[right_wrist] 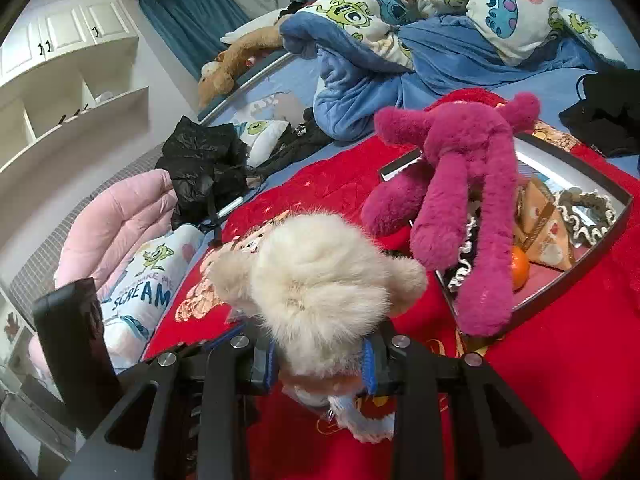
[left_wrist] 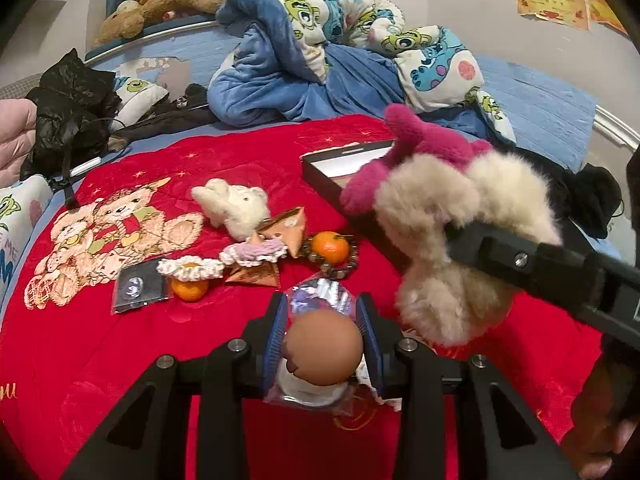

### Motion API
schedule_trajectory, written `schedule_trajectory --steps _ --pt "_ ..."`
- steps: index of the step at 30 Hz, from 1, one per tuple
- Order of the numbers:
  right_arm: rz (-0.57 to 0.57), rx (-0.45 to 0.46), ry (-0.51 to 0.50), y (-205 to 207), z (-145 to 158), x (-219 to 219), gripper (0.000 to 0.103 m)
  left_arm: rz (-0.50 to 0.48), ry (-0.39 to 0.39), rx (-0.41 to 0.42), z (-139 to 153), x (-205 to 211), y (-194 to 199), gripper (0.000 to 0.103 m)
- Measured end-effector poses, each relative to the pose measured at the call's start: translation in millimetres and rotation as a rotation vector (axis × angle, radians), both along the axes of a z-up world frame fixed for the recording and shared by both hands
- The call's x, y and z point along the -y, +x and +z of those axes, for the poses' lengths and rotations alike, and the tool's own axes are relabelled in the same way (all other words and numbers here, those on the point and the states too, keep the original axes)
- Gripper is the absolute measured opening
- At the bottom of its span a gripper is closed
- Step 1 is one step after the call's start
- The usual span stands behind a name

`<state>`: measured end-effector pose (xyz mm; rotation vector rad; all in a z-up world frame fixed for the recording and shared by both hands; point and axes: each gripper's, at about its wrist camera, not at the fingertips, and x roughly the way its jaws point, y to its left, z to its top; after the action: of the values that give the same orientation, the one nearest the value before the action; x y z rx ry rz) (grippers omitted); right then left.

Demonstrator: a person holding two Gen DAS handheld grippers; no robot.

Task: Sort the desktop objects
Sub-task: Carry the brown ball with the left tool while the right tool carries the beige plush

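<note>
Gripping a cream plush toy [right_wrist: 316, 280] near the open black box [right_wrist: 616, 216], the right gripper [right_wrist: 320, 364] should release above it; the left gripper [left_wrist: 322, 340] pinches a brown-headed packaged doll [left_wrist: 324, 350] over the red blanket [left_wrist: 120, 360].

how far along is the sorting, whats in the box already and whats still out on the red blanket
Partly done. The black box already holds a tangerine, a paper packet and frilly scrunchies, with a magenta plush draped over it. In hand: the left gripper grips a bagged brown ball; the right gripper grips a cream plush. Still out: white plush, two tangerines, scrunchies, packets.
</note>
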<state>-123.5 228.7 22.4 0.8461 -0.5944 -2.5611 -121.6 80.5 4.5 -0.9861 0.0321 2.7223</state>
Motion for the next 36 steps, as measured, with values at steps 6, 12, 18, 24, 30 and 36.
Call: schedule_trajectory --steps 6,12,18,24,30,36 --pt "-0.074 -0.030 0.065 23.2 16.3 -32.4 0.030 -0.036 0.022 -0.029 8.6 -33.2 10.0 0.037" --pt "-0.203 -0.023 0.144 44.4 18.1 -79.9 0.030 -0.147 0.045 -0.047 9.7 -86.4 18.0 0.037" --pt "-0.302 -0.027 0.216 74.3 11.8 -133.7 0.030 -0.245 0.030 -0.054 3.1 -140.9 23.3 0.037" --pt "-0.348 -0.004 0.189 75.8 0.8 -165.7 0.030 -0.271 0.018 -0.049 0.4 -164.2 22.4 0.037" --pt "-0.313 0.003 0.188 63.2 -5.4 -154.1 0.030 -0.231 0.031 -0.048 1.1 -148.0 11.0 0.037" --pt "-0.282 -0.033 0.130 46.3 2.0 -133.2 0.030 -0.196 0.009 -0.058 7.1 -130.7 5.9 0.037"
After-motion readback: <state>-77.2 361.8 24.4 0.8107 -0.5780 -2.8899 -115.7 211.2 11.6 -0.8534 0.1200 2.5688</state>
